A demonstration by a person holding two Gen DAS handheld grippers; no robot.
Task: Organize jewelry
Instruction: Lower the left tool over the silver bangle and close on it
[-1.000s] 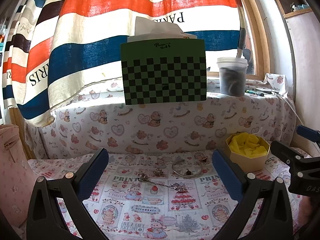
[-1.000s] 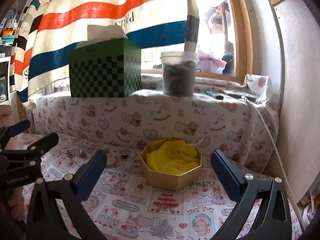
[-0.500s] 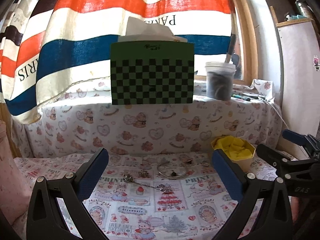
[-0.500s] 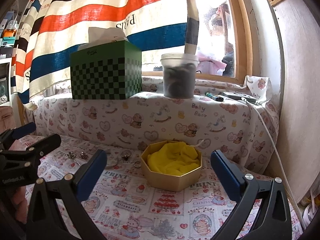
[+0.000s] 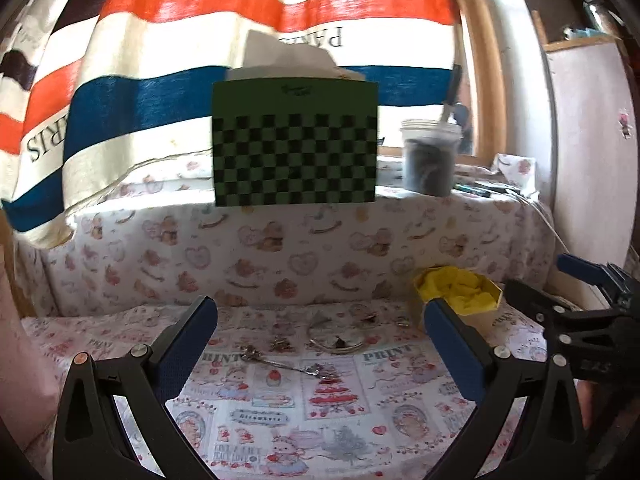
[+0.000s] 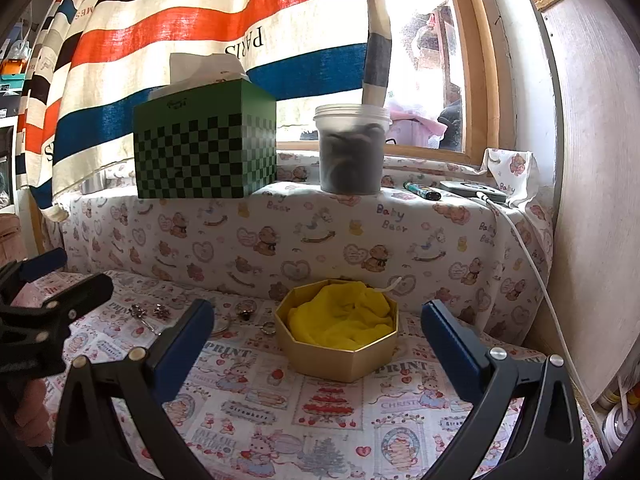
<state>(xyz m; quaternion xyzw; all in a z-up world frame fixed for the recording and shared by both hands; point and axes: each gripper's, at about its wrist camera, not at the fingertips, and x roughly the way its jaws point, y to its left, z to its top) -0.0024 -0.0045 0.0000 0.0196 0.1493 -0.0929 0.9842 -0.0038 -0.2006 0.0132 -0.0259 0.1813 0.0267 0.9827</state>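
Several small silver jewelry pieces lie on the printed cloth: a bangle [image 5: 337, 343], a long pin or chain [image 5: 280, 364], a brooch [image 5: 281, 344] and rings [image 6: 245, 313]. A gold octagonal box [image 6: 340, 360] lined with yellow cloth [image 6: 340, 316] stands to their right; it also shows in the left wrist view [image 5: 460, 292]. My left gripper [image 5: 320, 344] is open and empty, held back from the jewelry. My right gripper [image 6: 316, 340] is open and empty, facing the box.
A raised ledge behind holds a green checkered tissue box [image 6: 206, 144], a plastic tub [image 6: 351, 148], a lighter [image 6: 422, 191] and a device with a white cable [image 6: 532, 264]. A striped curtain [image 6: 168, 40] hangs behind. A wall panel [image 6: 596, 200] stands at right.
The left gripper has drawn back and shifted left, so the jewelry and box look smaller. The right gripper has pulled back slightly. Both stay open and empty.
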